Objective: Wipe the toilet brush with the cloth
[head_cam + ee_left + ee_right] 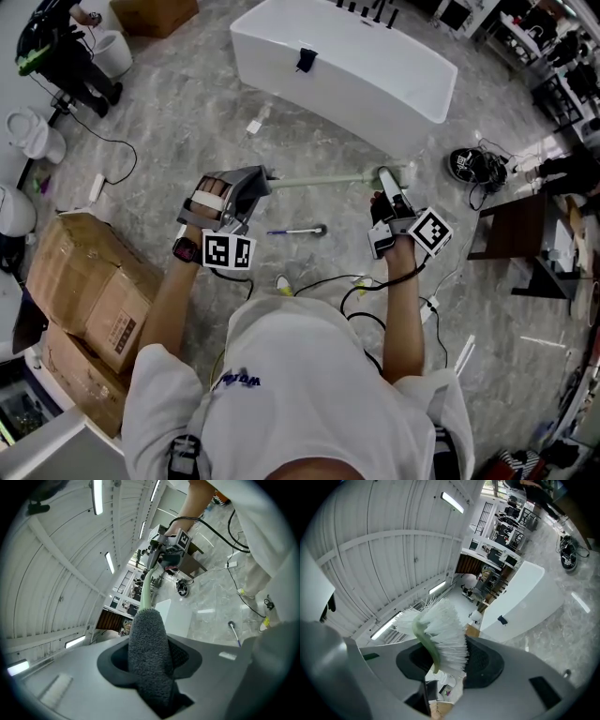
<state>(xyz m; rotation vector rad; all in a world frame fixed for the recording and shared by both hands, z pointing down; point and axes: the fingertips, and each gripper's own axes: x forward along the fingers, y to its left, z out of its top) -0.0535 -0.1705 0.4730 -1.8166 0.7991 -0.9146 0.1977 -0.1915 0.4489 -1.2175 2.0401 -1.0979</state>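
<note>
The toilet brush [323, 178] was held level in the air between the two grippers, above the grey marbled floor [187, 112] and near a white bathtub [375, 70]. It had a slim, pale green handle and a head of white bristles [443, 630] set along a curved green spine.

The right gripper [386, 183] was pinching the brush at its head, with the bristles squeezed between the dark pads. The left gripper [248, 190] was pressed onto a dark grey, nubbly cloth [150, 653]. The cloth was folded round the other end of the handle, so that the green shaft ran out beyond it towards the right gripper.

Each gripper carried a cube with black-and-white square markers [228, 251]. There was blue lettering on the person's white shirt [236, 380], perhaps a brand name, but it was too small to read. A pale label on the cardboard box [122, 330] at the left was likewise illegible.
</note>
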